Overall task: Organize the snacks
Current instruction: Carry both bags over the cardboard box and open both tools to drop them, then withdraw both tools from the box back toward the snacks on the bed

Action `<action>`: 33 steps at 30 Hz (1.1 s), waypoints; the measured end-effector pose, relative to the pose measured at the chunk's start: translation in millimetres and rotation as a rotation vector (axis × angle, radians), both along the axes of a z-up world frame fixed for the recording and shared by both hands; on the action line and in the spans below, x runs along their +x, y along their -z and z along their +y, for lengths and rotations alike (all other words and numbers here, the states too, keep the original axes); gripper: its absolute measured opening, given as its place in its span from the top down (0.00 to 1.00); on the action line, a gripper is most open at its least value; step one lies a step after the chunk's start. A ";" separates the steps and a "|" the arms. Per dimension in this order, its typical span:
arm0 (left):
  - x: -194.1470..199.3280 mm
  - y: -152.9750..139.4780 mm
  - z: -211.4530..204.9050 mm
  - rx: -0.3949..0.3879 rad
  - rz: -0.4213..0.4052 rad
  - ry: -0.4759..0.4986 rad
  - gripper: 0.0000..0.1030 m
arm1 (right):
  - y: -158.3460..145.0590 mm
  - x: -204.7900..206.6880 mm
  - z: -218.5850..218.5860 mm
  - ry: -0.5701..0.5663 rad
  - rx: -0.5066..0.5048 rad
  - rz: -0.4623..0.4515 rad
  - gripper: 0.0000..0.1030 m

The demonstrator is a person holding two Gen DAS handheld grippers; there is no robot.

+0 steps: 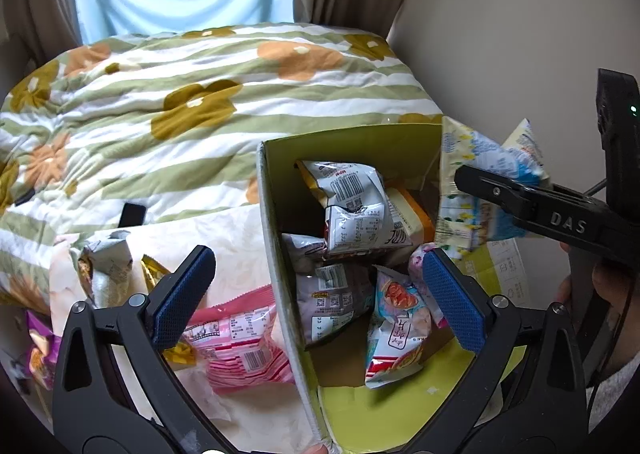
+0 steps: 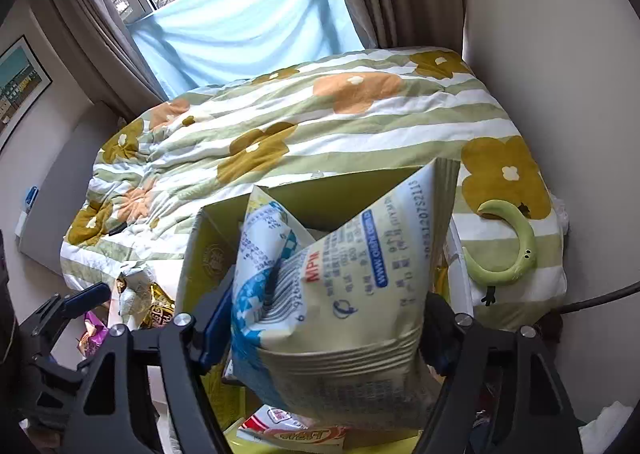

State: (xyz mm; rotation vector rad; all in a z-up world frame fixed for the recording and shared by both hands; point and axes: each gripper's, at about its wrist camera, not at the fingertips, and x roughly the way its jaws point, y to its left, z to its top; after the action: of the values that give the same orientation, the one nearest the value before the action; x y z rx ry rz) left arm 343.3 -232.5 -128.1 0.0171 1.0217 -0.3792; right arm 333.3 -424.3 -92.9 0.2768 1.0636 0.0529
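right claw (image 2: pixel 320 334) pinching pale snack bag (image 2: pixel 340 294) over box (image 1: pixel 280 254), left claw (image 1: pixel 316 294) spread wide, nothing btwn

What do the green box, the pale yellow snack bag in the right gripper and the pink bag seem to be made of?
Green box: apparently cardboard, matte; its cut edges show a pale, thick core. Pale yellow snack bag: thin printed plastic film, slight sheen, crimped ribbed seal. Pink bag: glossy plastic film, crinkled, with a serrated edge.
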 end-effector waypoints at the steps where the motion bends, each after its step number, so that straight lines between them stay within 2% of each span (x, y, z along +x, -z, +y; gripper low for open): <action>1: -0.8 1.2 0.1 0.005 0.003 0.001 0.01 | 3.8 2.4 -0.6 0.009 -0.014 0.009 0.17; 2: -1.7 3.3 0.4 0.012 0.006 0.001 0.01 | 7.1 1.8 -1.3 0.016 -0.021 0.014 0.07; 4: -5.8 8.8 2.9 0.022 0.017 0.001 0.01 | 10.9 -5.7 -1.6 0.018 -0.011 0.006 0.01; 8: -16.1 15.5 7.1 0.031 0.031 -0.006 0.01 | 15.1 -27.1 0.3 0.016 0.012 -0.014 0.01; 12: -26.8 11.5 11.3 0.026 0.018 -0.019 0.01 | 8.9 -42.2 7.6 -0.006 -0.029 -0.032 0.01; 19: -46.8 -14.3 15.7 0.031 -0.044 -0.038 0.01 | -16.1 -60.3 15.1 -0.037 -0.034 -0.072 0.01; 25: -71.7 -38.8 23.4 0.035 -0.096 -0.074 0.01 | -43.4 -82.1 25.4 -0.070 -0.077 -0.119 0.01; 33: -117.5 -62.3 54.2 0.050 -0.150 -0.181 0.01 | -74.0 -105.6 50.4 -0.171 -0.039 -0.197 0.01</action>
State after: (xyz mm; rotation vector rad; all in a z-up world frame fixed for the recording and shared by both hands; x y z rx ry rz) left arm 225.8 -178.3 -65.8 -0.0019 0.8768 -0.1839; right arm 227.7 -373.9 -18.9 0.1416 0.8895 0.2088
